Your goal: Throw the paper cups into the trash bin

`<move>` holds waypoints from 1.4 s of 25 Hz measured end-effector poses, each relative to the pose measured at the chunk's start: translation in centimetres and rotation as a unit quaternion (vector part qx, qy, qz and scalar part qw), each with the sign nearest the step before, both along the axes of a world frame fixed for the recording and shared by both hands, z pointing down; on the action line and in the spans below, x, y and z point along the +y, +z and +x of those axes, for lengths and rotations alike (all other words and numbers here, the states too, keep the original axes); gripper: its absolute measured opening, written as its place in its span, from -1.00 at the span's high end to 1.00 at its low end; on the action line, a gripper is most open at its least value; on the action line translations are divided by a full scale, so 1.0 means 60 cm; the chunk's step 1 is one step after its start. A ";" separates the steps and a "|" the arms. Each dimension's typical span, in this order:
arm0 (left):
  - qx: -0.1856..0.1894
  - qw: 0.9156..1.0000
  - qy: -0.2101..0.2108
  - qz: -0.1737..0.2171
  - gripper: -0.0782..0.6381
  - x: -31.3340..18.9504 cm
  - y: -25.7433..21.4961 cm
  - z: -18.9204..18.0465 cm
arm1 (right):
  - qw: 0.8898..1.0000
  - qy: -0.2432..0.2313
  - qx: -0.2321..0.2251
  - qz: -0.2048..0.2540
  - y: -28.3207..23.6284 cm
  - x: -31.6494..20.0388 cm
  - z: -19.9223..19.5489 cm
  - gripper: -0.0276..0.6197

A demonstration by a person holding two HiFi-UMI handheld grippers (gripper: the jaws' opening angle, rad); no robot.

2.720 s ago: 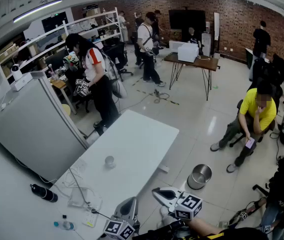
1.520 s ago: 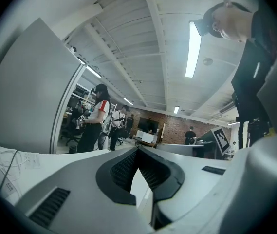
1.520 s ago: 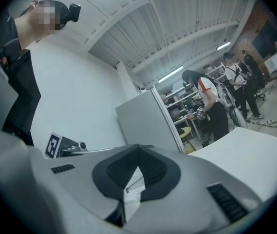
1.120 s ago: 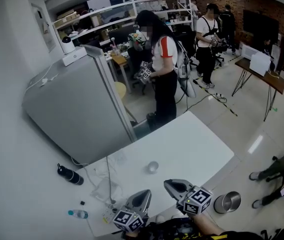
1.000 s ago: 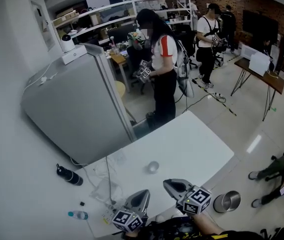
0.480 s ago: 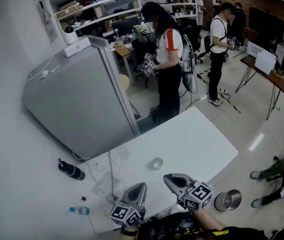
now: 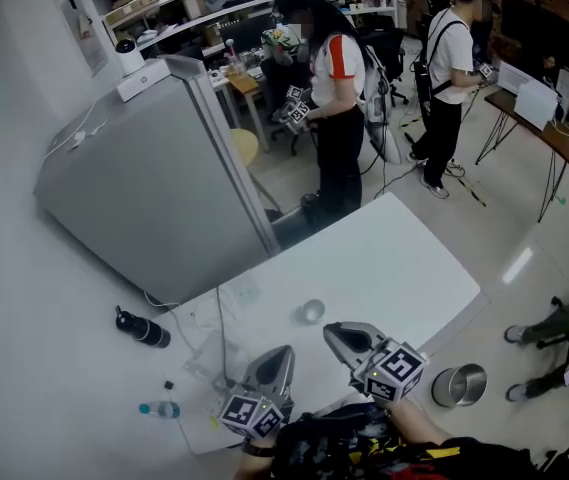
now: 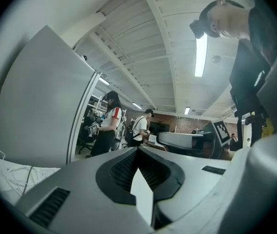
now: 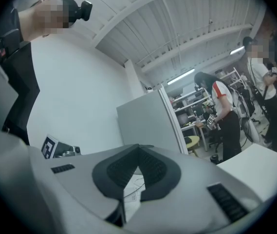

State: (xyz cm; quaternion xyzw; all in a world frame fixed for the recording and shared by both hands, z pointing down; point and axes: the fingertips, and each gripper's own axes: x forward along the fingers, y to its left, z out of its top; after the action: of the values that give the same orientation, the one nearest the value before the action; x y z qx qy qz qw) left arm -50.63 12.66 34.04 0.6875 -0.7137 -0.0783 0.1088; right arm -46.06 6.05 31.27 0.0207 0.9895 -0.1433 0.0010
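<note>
Cup (image 7: 311, 311) sits mid-frame on the table (image 7: 404, 268), bin (image 7: 459, 385) lower right: nothing thrown yet, I judge. My left hand-held gripper (image 7: 281, 352) and right hand-held gripper (image 7: 331, 331) are pressed together, empty.

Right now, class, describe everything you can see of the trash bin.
The trash bin is a round, shiny, metal-looking pail, open-topped with no lid in sight. It stands upright on the pale floor beside the white table, off its right edge and clear of it. Nothing touches it; whether anything lies inside is too small to tell.
</note>
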 end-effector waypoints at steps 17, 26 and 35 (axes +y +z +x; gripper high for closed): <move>-0.014 0.999 -0.029 0.022 0.77 0.000 0.012 -0.036 | 0.993 0.010 0.068 0.092 0.089 -0.013 -0.026 0.91; -0.001 0.996 -0.086 -0.008 0.77 0.051 0.039 -0.071 | 0.981 0.007 0.141 0.133 0.199 -0.033 -0.049 0.90; 0.003 0.991 -0.132 -0.020 0.77 0.099 0.033 -0.097 | 0.974 -0.023 0.165 0.153 0.302 -0.040 -0.081 0.83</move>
State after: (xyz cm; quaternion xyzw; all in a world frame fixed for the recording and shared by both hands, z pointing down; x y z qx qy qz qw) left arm -56.45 18.61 35.99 0.5843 -0.7995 -0.0802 0.1134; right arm -50.93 3.63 49.37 0.0191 0.9854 0.0079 -0.1691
